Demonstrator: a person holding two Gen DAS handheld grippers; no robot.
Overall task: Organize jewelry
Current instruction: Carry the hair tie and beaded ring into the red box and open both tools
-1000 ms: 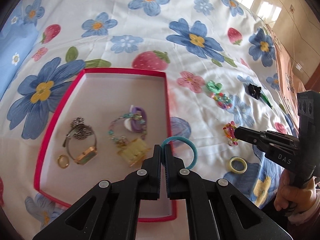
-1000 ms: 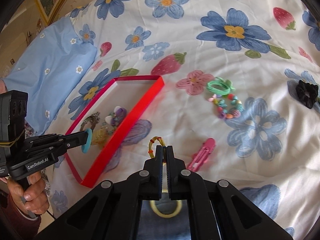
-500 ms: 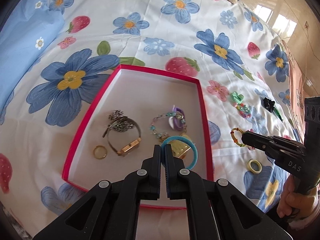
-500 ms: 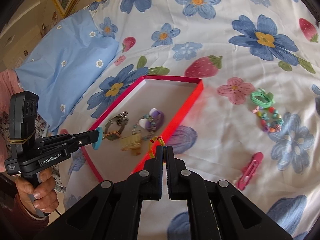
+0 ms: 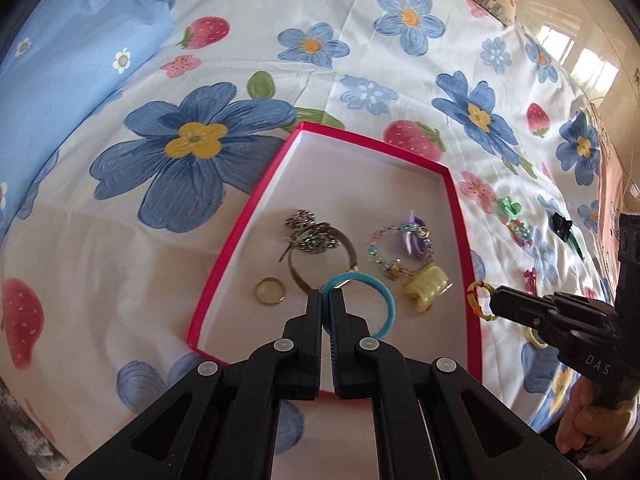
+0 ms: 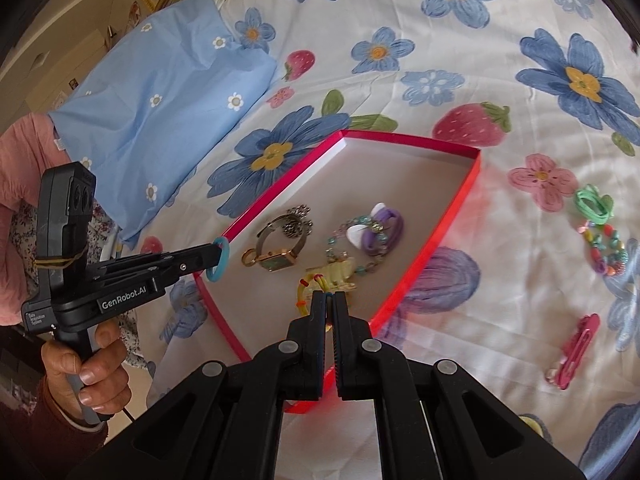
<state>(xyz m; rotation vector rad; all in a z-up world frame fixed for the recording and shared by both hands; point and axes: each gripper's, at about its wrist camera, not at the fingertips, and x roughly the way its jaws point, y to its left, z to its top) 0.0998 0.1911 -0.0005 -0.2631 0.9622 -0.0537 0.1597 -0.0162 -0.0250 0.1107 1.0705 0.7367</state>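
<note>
A red-rimmed tray (image 5: 454, 184) (image 6: 472, 176) lies on the flowered sheet. It holds a watch (image 5: 316, 240), a gold ring (image 5: 270, 291), a beaded bracelet (image 5: 384, 256), a purple tie (image 5: 416, 236) and a yellow clip (image 5: 428, 284). My left gripper (image 5: 325, 295) (image 6: 212, 254) is shut on a blue hair tie (image 5: 384, 300) above the tray. My right gripper (image 6: 330, 296) (image 5: 494, 300) is shut on a yellow multicoloured hair tie (image 6: 304, 292) (image 5: 478, 300) over the tray's near right rim.
On the sheet right of the tray lie a green tie (image 6: 592, 204), a colourful bead bracelet (image 6: 606, 252), a pink clip (image 6: 576, 352), a black scrunchie (image 5: 562, 226) and a pale yellow ring (image 5: 534, 338). A blue pillow (image 6: 160, 92) lies at the far left.
Both grippers have moved left with their hair ties, from over the sheet to over the tray. The tray's contents have not moved.
</note>
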